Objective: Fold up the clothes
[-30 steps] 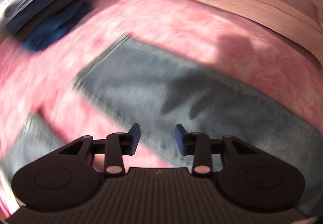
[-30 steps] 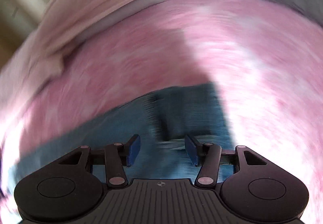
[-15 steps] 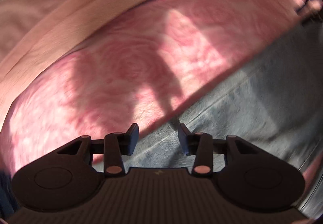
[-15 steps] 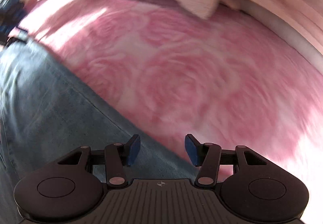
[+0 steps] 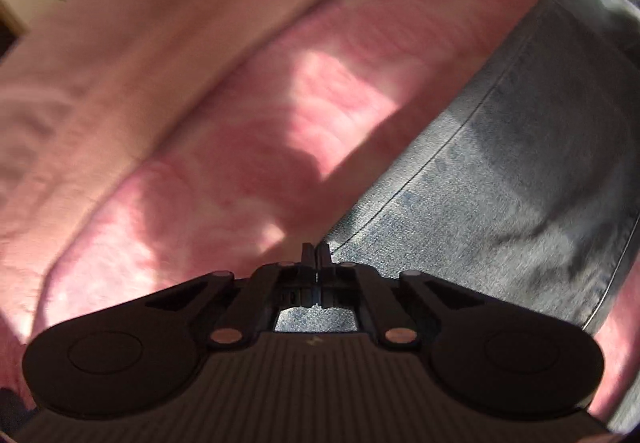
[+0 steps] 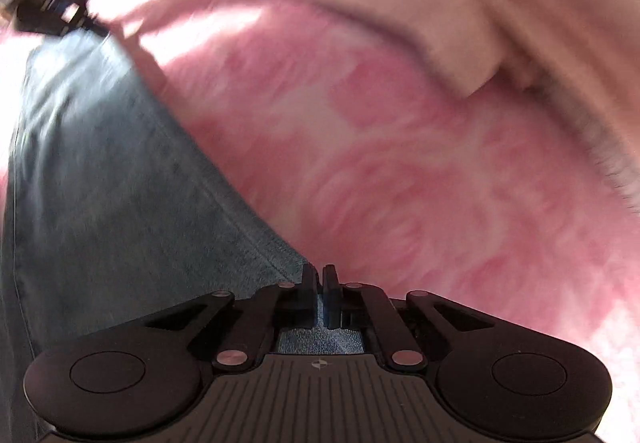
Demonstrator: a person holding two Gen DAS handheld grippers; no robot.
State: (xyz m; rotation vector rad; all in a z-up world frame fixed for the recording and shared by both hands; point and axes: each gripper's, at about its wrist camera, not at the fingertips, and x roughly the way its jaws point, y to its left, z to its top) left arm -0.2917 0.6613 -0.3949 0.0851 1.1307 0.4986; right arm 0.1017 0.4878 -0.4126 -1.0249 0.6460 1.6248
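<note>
Gripping the jeans [image 5: 500, 171] at both near corners: my left gripper [image 5: 316, 249] and right gripper [image 6: 319, 273], jaws just closed, pinch denim; next, lift evenly and fold over the pink blanket [image 6: 420, 163].

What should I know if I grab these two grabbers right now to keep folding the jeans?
Left gripper: fingers have just closed, pinching the edge of the jeans.
Right gripper: fingers have just closed too, clamped on the jeans' edge at another spot.
The jeans lie spread flat on the pink rose-patterned blanket; a paler pink blanket lies folded behind.
Done: both edges gripped.
Left: probably lift both edges together, carry them across to fold the jeans over, then let go and smooth. No fold is visible from here yet.
</note>
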